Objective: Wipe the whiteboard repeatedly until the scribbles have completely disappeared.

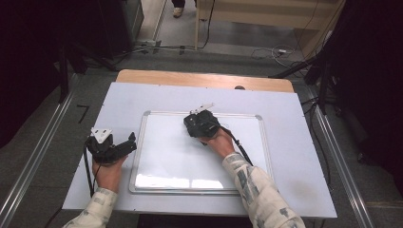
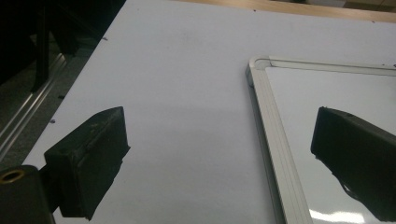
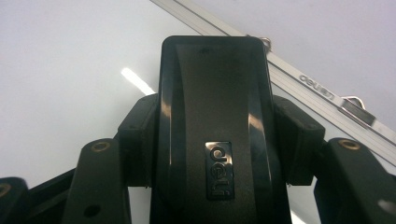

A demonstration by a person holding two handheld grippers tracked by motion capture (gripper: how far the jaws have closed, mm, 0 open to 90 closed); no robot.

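A white-surfaced whiteboard (image 1: 190, 161) with a silver frame lies flat on the table. Over its upper middle, my right gripper (image 1: 197, 122) is shut on a black eraser (image 3: 215, 102) with a "deli" badge; both fingers (image 3: 140, 130) press its long sides, and the eraser lies flat on the board (image 3: 70, 60) near the frame's far rail (image 3: 303, 77). My left gripper (image 1: 124, 147) rests open at the board's left edge, nothing between its jaws. In the left gripper view one finger (image 2: 93, 158) is over the white table sheet, the other over the board (image 2: 327, 88).
A white sheet (image 1: 294, 137) covers the table, with a strip of wood (image 1: 204, 78) showing at the far edge. Metal rails (image 1: 43, 142) run along the floor on both sides. Dark stands and cables (image 1: 280, 50) lie beyond the table.
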